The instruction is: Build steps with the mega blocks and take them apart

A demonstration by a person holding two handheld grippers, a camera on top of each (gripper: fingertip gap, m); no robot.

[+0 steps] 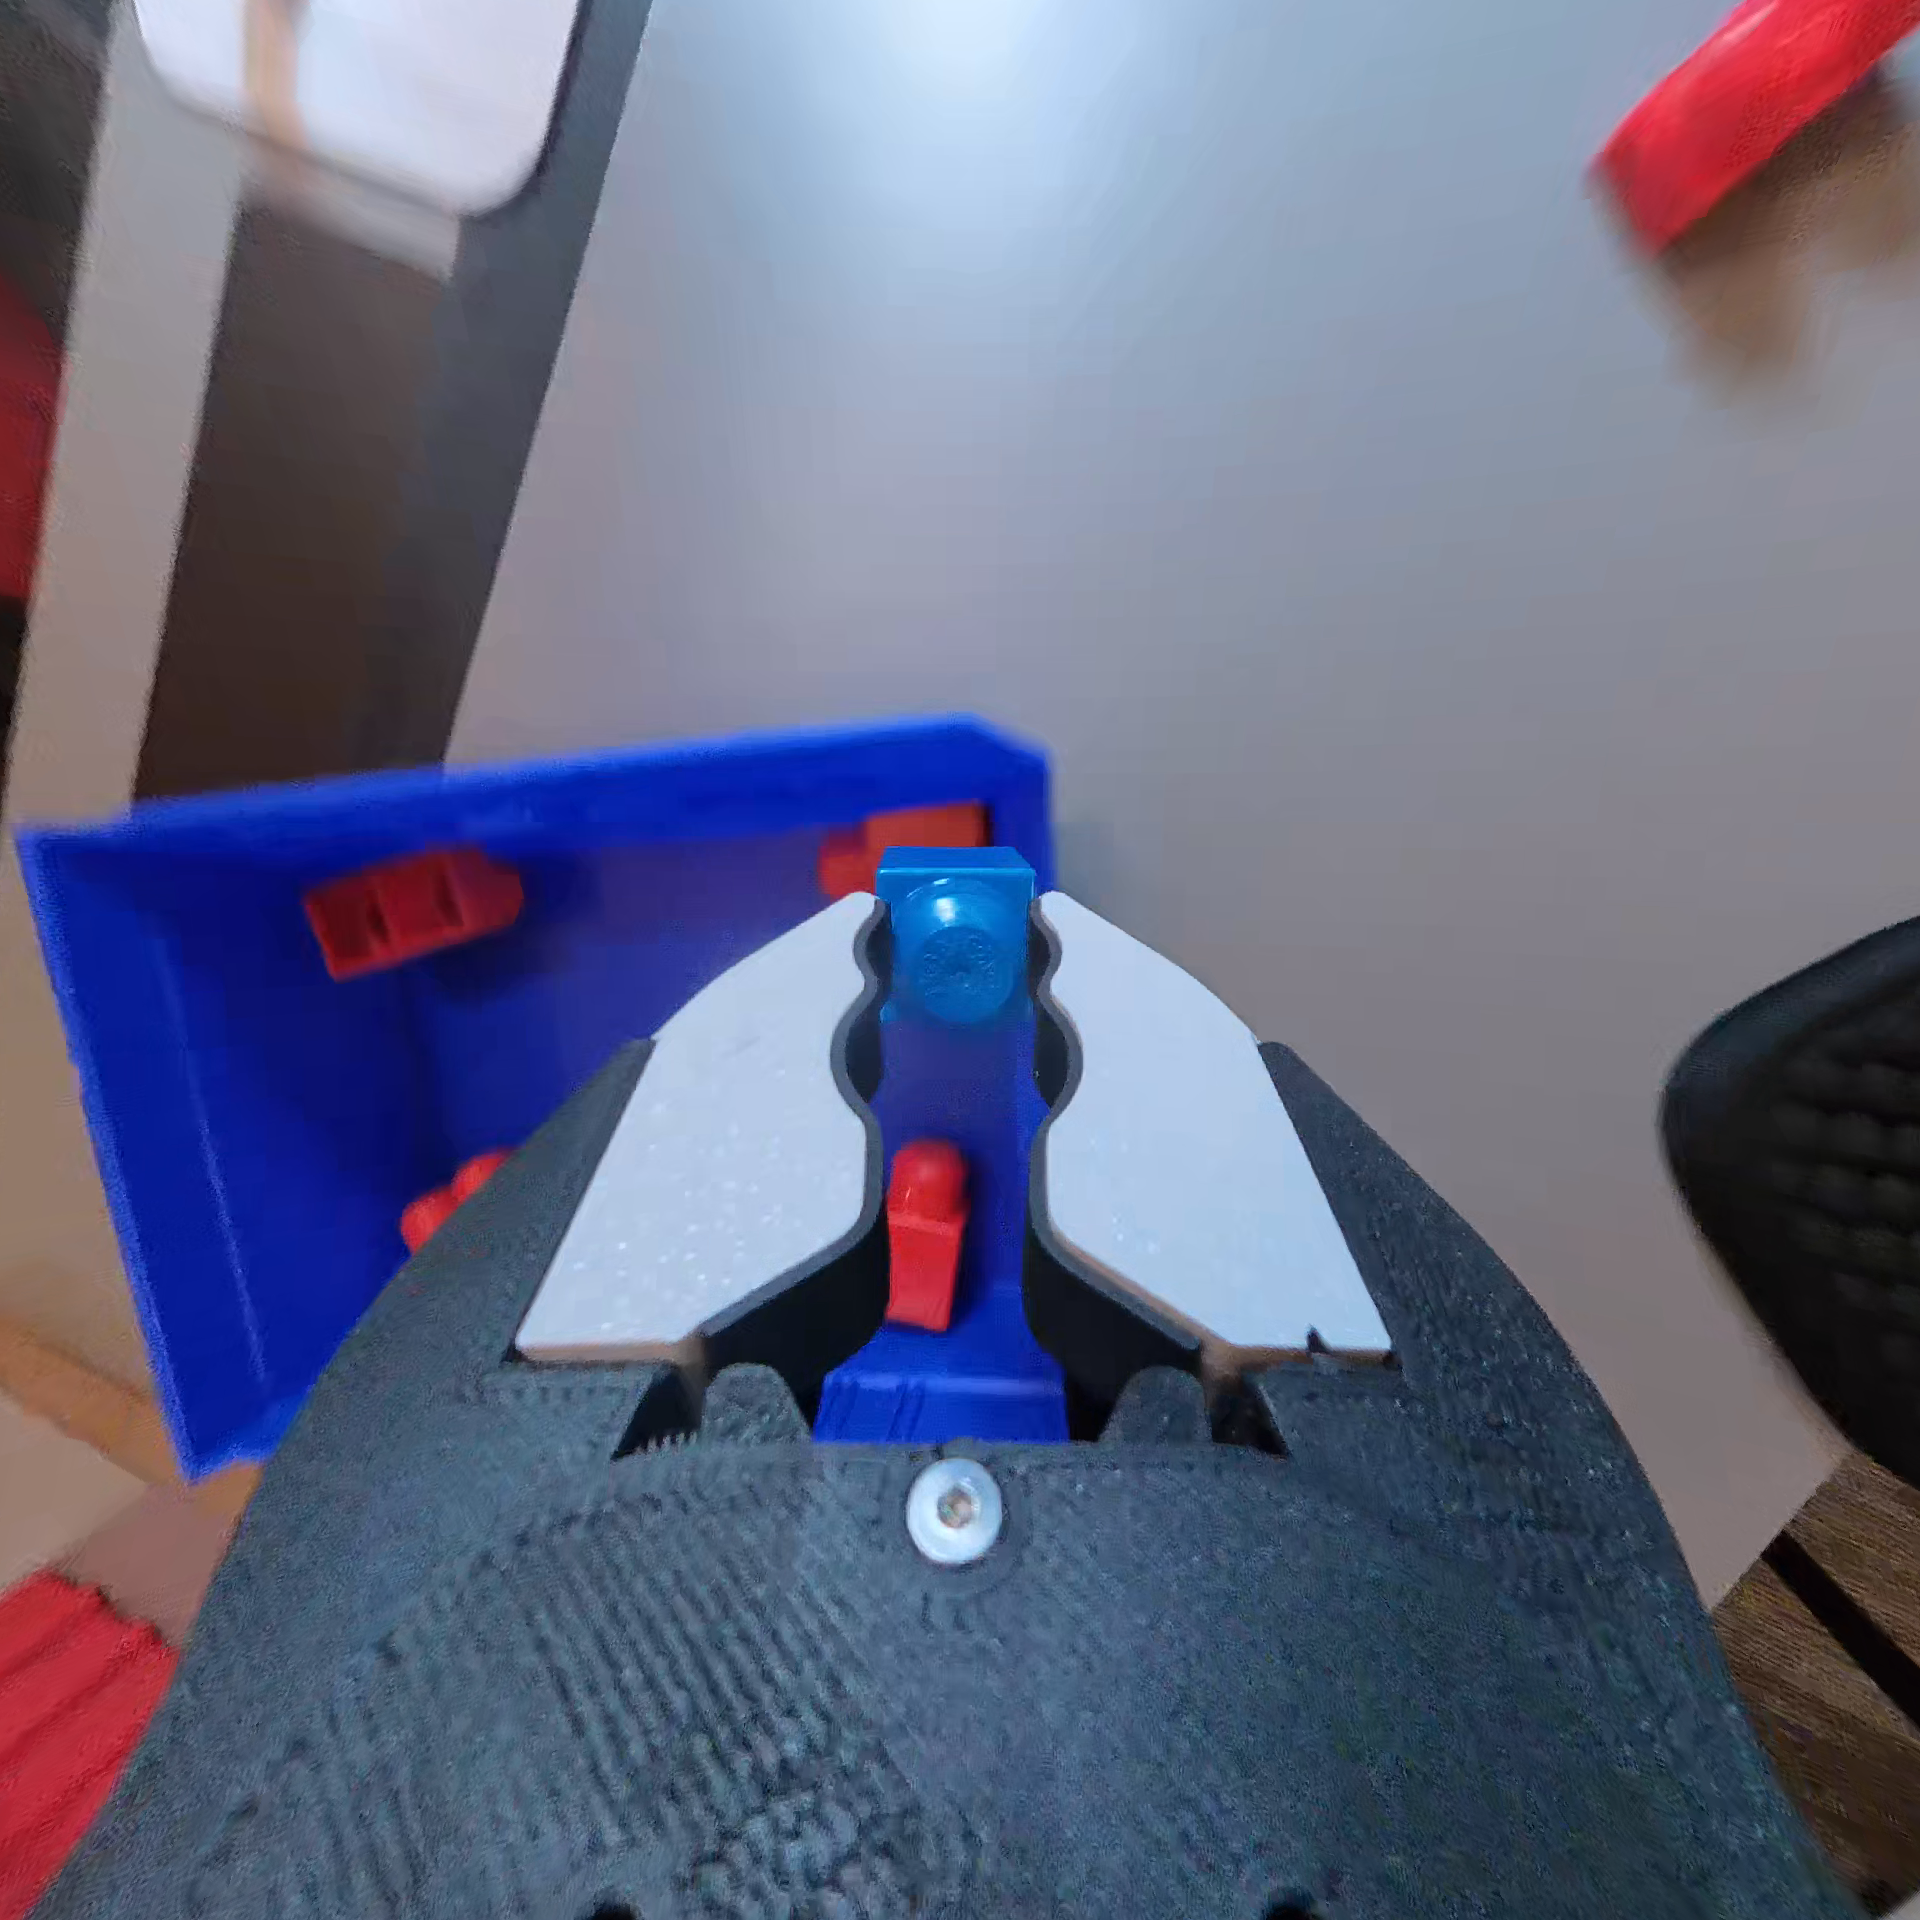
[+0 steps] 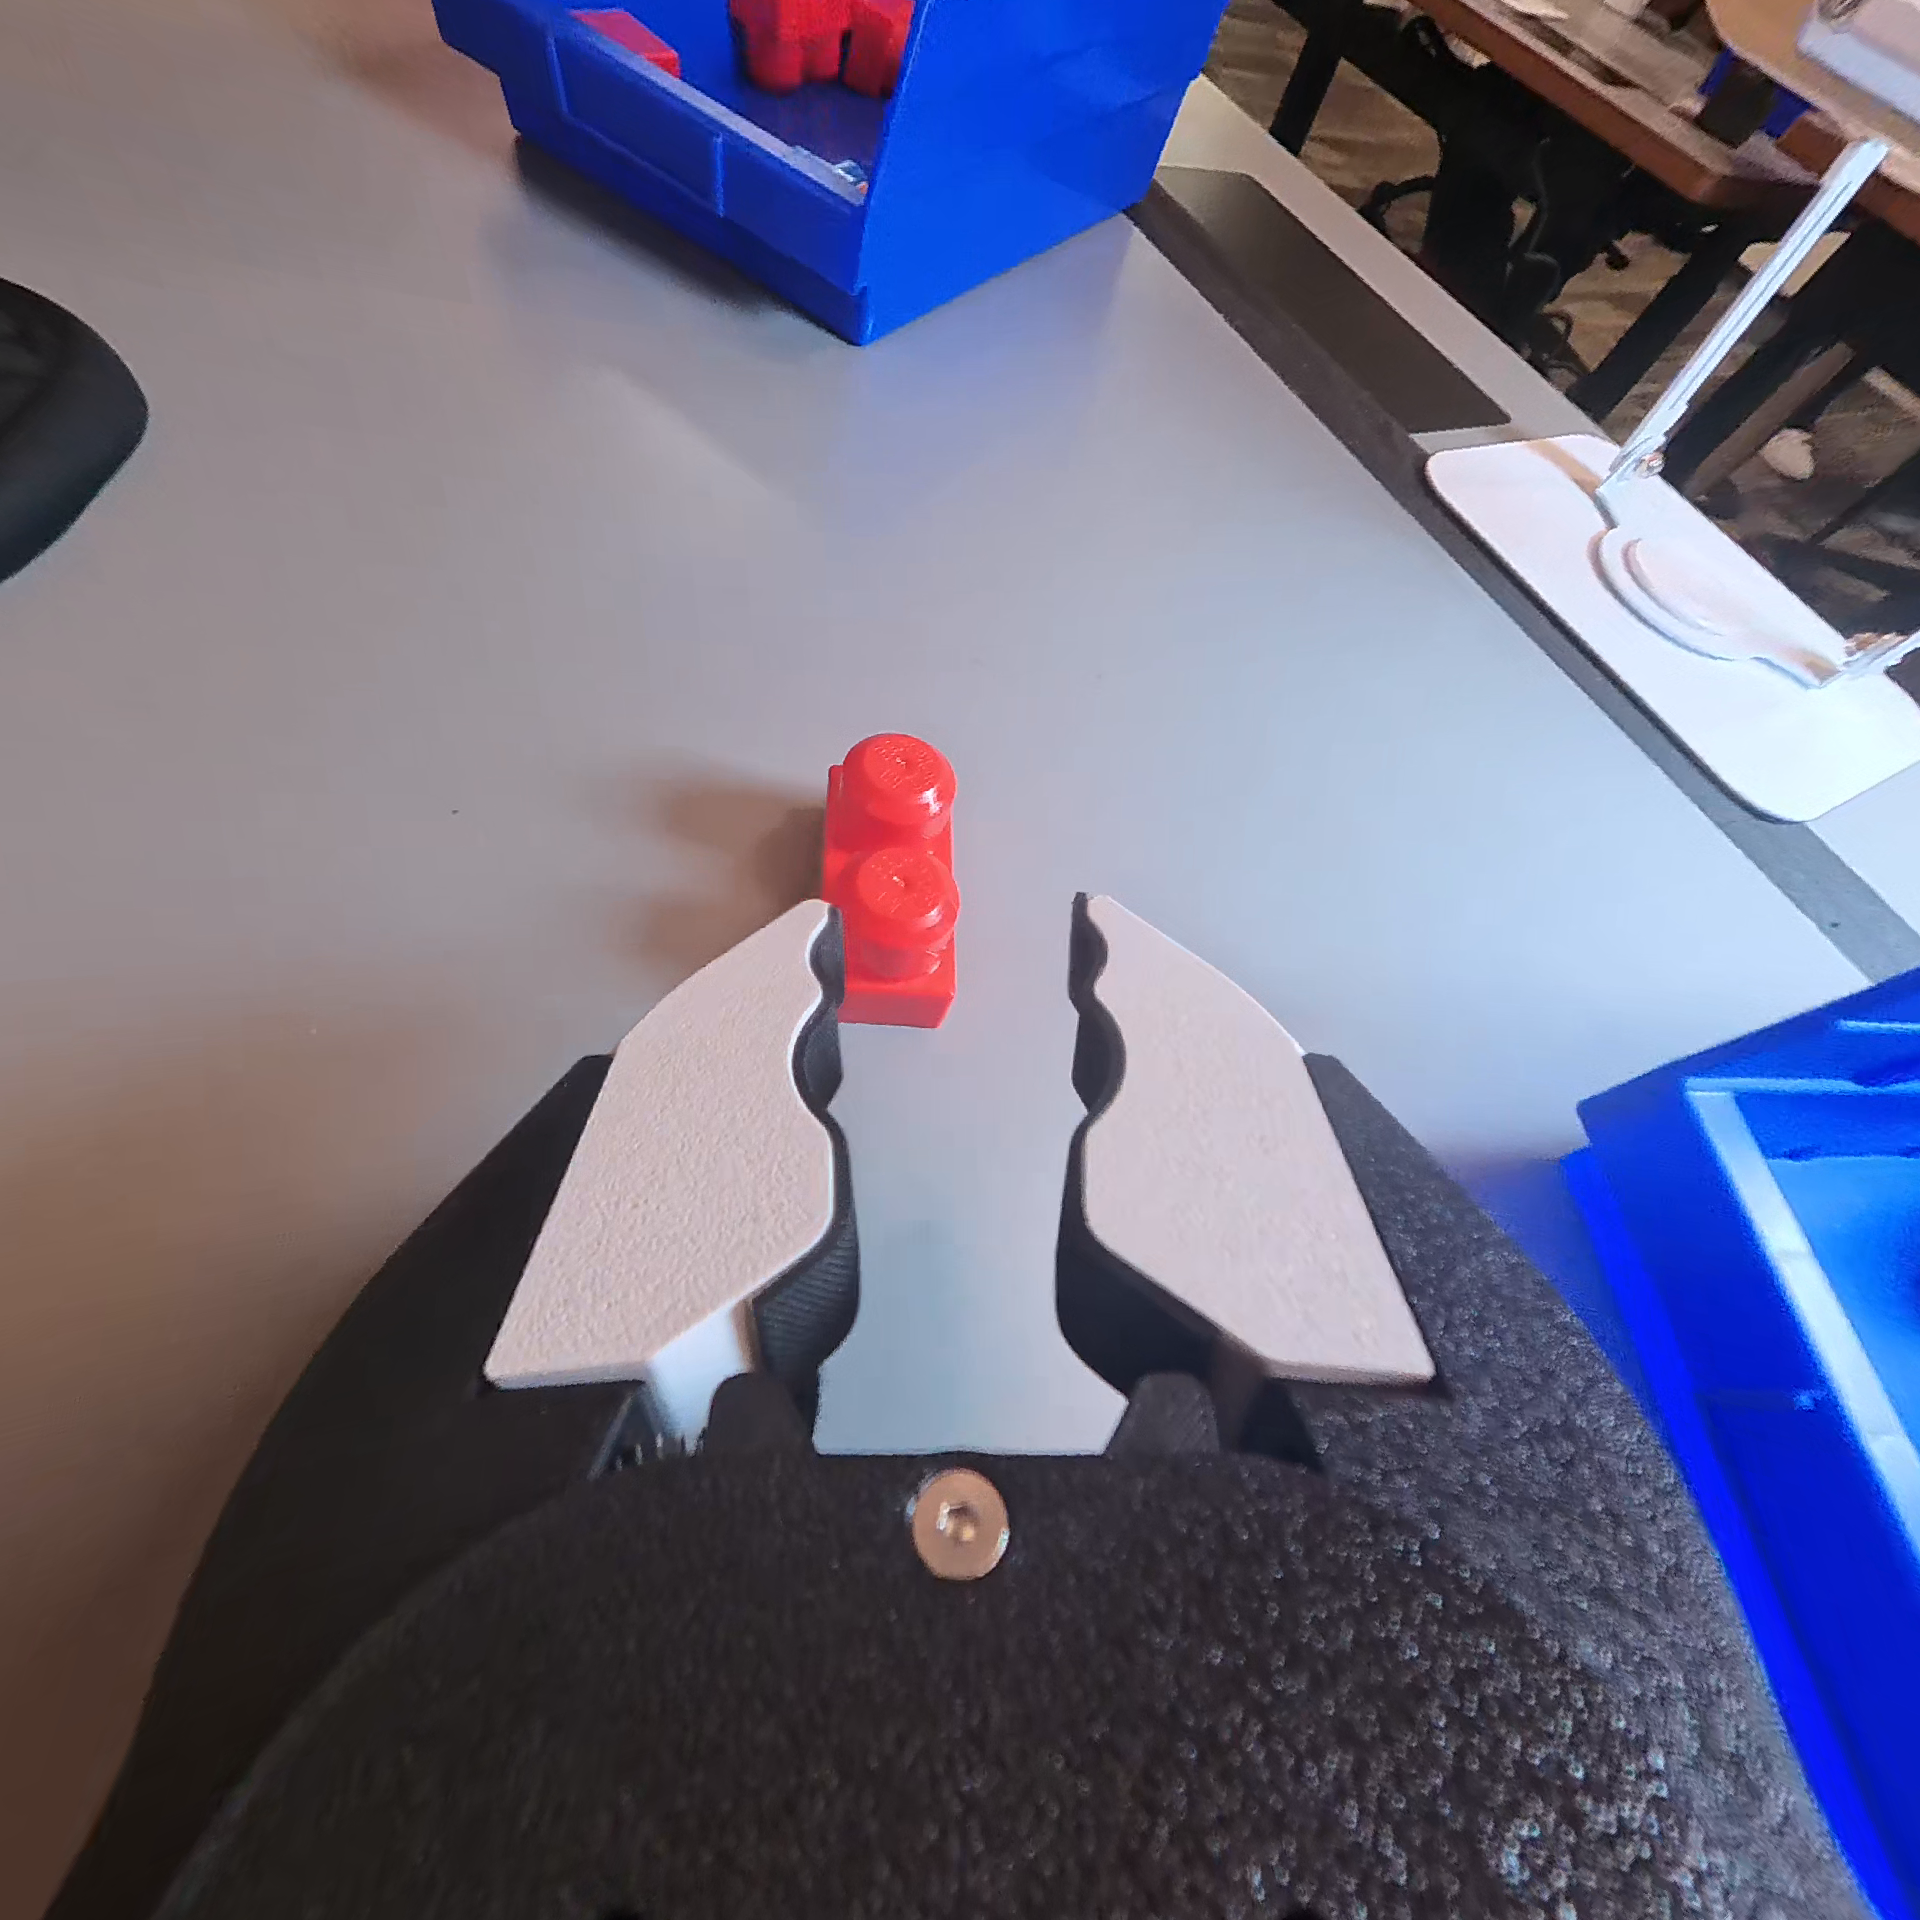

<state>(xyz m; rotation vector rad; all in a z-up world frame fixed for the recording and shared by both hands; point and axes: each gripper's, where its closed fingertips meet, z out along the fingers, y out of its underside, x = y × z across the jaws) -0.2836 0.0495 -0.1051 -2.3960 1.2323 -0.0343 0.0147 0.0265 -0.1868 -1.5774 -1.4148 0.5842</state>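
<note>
In the left wrist view my left gripper is shut on a small blue block, stud facing the camera, held above a blue bin. Several red blocks lie in that bin. In the right wrist view my right gripper is open over the grey table. A red two-stud block stands on the table between its fingertips, close against the left finger, with a clear gap to the right finger.
A blue bin with red blocks stands at the table's far side, another blue bin at the right edge. A white lamp base sits at the right. A black chair and a red object show in the left view. One gripper's finger ends stand about 30 cm off the other's. The white lamp base is about 40 cm from both grippers' fingertips.
</note>
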